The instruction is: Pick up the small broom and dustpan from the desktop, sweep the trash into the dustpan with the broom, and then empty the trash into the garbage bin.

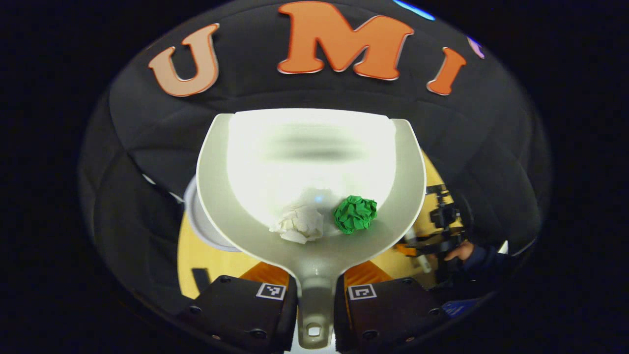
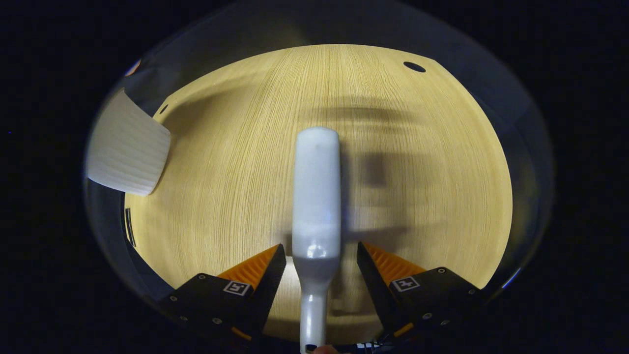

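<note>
Left gripper view: left gripper point(image 1: 315, 300) clamped on the dustpan point(image 1: 310, 172) handle, pan raised above the desk point(image 1: 196, 255), white wad point(image 1: 298, 225) and green wad point(image 1: 355, 214) inside. Right gripper view: right gripper point(image 2: 317, 275) spread wide, fingers clear of the broom point(image 2: 316, 196) lying between them, bin point(image 2: 127, 150) far left.

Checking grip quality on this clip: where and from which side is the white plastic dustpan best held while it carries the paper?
By its narrow handle stub, from behind the white plastic dustpan, as the left claw does: the pan stays level, mouth forward, keeping the crumpled green paper ball and white one inside.
</note>
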{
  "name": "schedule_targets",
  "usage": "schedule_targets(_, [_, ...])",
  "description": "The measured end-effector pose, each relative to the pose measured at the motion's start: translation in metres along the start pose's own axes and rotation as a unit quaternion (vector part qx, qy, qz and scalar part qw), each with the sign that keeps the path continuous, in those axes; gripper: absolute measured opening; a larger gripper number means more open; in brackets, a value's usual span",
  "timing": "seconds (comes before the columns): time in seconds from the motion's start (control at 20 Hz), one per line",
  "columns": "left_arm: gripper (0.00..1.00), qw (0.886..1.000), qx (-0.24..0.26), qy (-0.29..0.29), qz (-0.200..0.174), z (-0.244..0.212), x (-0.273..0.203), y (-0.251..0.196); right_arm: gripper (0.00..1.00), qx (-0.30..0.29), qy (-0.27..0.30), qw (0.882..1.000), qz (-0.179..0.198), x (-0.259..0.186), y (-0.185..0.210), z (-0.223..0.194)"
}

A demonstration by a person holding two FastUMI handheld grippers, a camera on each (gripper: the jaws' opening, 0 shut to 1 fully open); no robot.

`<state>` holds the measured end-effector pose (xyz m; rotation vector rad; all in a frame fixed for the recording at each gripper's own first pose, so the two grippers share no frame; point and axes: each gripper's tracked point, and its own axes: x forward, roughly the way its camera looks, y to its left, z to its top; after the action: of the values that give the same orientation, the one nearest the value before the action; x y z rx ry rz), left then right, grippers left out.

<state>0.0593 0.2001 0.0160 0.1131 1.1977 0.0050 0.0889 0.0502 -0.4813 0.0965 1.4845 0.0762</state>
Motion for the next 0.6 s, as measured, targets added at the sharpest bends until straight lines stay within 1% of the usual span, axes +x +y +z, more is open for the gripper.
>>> schedule_targets(0.05, [0.31,0.999,0.005,0.018,0.032,-0.004,-0.002,0.030,0.90,0.000,0.002,1.000,-0.001,0.001,-0.001,0.007])
schedule_targets(0.15, [0.31,0.995,0.019,0.057,0.085,-0.017,0.004,0.073,0.92,-0.001,0.003,1.000,-0.003,0.003,-0.002,0.023])
schedule_targets(0.2, [0.31,0.991,0.033,0.077,0.104,-0.021,0.006,0.083,0.93,-0.001,0.005,1.000,-0.004,0.004,-0.003,0.032])
schedule_targets(0.3, [0.32,0.981,0.079,0.107,0.145,-0.014,0.006,0.095,0.94,-0.003,0.008,1.000,-0.006,0.008,-0.005,0.052])
schedule_targets(0.35, [0.32,0.975,0.090,0.122,0.161,-0.022,0.002,0.087,0.94,-0.003,0.010,1.000,-0.006,0.009,-0.006,0.062])
schedule_targets(0.4, [0.32,0.972,0.106,0.130,0.166,-0.016,0.003,0.089,0.95,-0.002,0.011,1.000,-0.008,0.011,-0.009,0.075])
schedule_targets(0.45, [0.32,0.968,0.110,0.143,0.172,-0.016,-0.001,0.090,0.95,0.000,0.011,1.000,-0.008,0.013,-0.011,0.089])
schedule_targets(0.5, [0.32,0.963,0.132,0.155,0.178,-0.011,-0.005,0.091,0.95,0.002,0.010,1.000,-0.007,0.014,-0.012,0.103])
schedule_targets(0.55, [0.32,0.952,0.166,0.168,0.194,-0.002,-0.010,0.097,0.95,0.004,0.009,1.000,-0.007,0.016,-0.014,0.118])
schedule_targets(0.6, [0.31,0.937,0.208,0.177,0.219,0.007,-0.016,0.103,0.95,0.006,0.009,1.000,-0.007,0.018,-0.017,0.133])
